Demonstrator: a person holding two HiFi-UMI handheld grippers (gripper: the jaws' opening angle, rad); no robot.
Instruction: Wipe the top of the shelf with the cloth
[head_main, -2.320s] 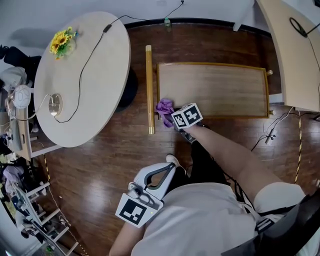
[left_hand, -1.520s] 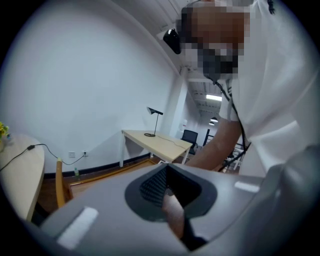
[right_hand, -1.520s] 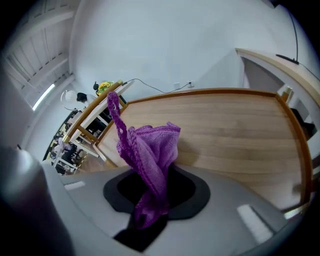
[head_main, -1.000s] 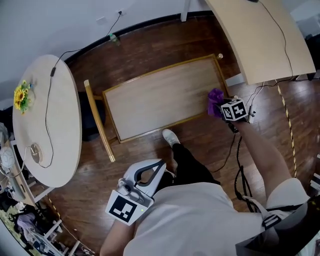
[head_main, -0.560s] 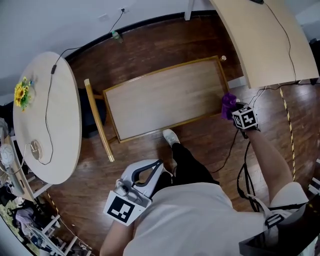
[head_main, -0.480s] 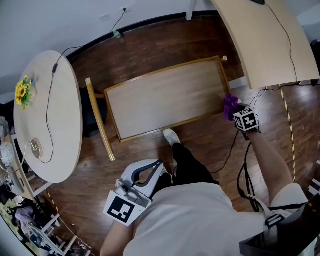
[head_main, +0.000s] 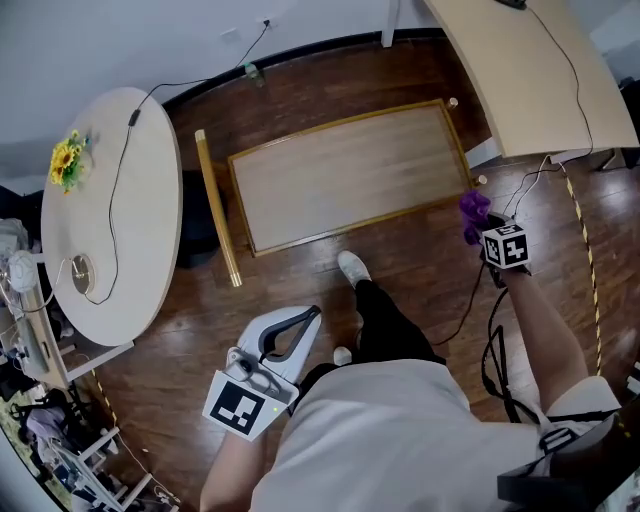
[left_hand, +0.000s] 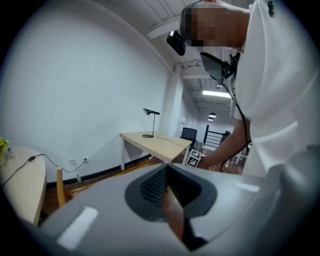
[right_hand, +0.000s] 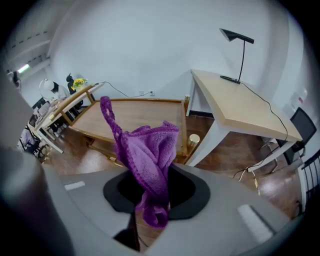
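- Right gripper (head_main: 482, 232) is clamped on the purple cloth (head_main: 472, 214); the cloth bunches up out of the jaws, one loose strip sticking upward (right_hand: 107, 117).
- The cloth is off the shelf (head_main: 350, 175), in the air just past its right end near the front right corner, above the wood floor (head_main: 420, 270).
- The shelf top is bare pale wood with a golden rim.
- Left gripper (head_main: 310, 318) is held low by the person's body, well apart from the shelf, jaws pressed together with nothing between them (left_hand: 167, 186).
- Person's shoe (head_main: 352, 268) is just in front of the shelf's front edge.
- Round table (head_main: 110, 230) is to the left, with sunflowers (head_main: 67, 160) at its far edge.
- Desk (head_main: 540, 70) stands beyond the shelf's right end, with a desk lamp (right_hand: 239, 45) on it.
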